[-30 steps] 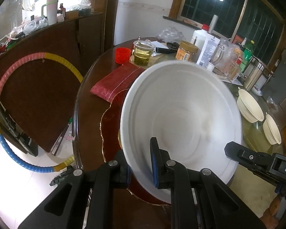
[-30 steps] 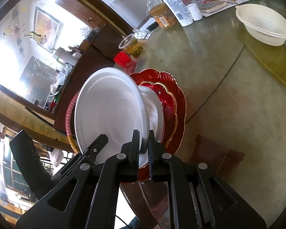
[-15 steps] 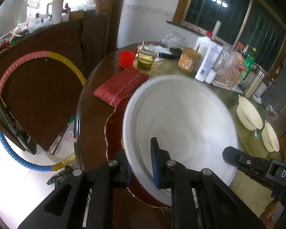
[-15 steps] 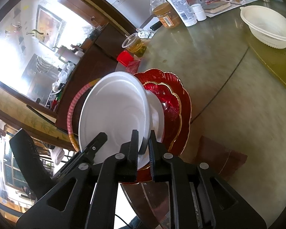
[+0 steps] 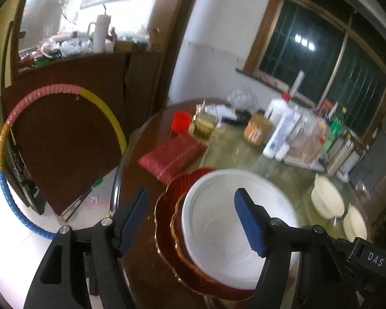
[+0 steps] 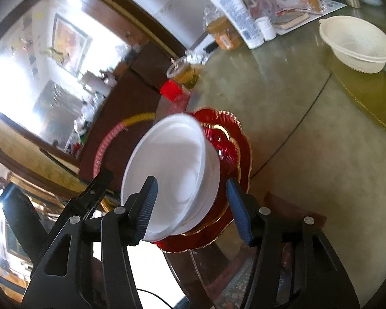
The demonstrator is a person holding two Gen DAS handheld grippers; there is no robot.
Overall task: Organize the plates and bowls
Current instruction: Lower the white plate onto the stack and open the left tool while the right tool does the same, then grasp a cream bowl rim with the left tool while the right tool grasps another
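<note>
Glossy red plates with gilt scalloped rims sit at the polished wooden table's edge; the white bowl looks smooth, matt.

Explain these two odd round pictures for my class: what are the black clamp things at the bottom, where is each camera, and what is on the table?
There is no robot here. A person holds a hand-operated gripper in each hand, and each carries a wide-angle camera looking forward along its two fingers, which is why the pictures look round and bent. One picture comes from the left gripper, the other from the right gripper.

Both are open and hold nothing. Between their blue-padded fingers you see a white bowl on a smaller red plate, which lies on a larger red plate, near the edge of a round table.

Further back stand two cream bowls, a red packet, a red cup, a jar and bottles. A coloured hoop leans beside the table.
</note>
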